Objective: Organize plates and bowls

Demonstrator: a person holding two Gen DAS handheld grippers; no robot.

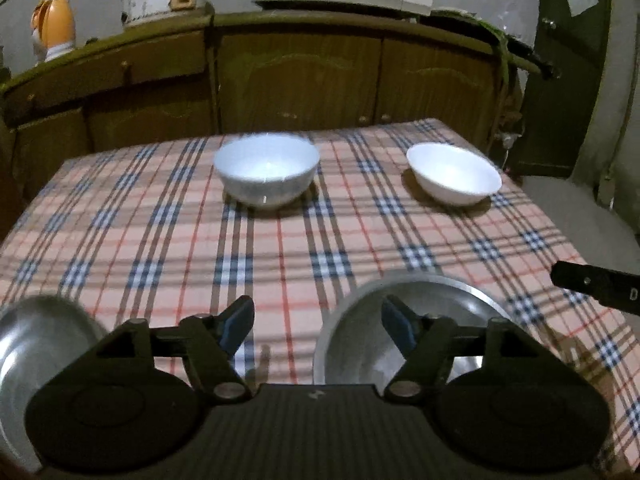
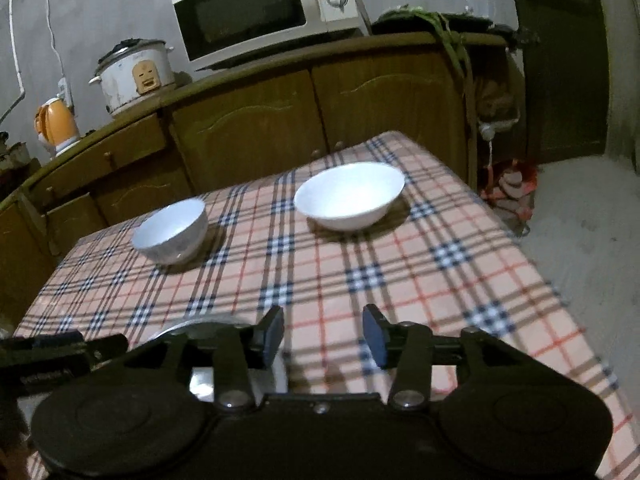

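- Two claws, both released: the left claw point(image 1: 318, 330) and the right claw point(image 2: 323, 334) stand with jaws apart and nothing between the pads, likely free to pick the next dish.
- Landmark: the deep white bowl point(image 1: 266, 170) on the checked bench point(image 1: 280, 248).
- Beside it, toward the door, sits the shallow white bowl point(image 1: 454, 178), apart, not yet stacked.
- Nearer than the landmark, a steel plate point(image 1: 352, 344) lies just under the left claw; another steel plate point(image 1: 28, 344) sits further left.
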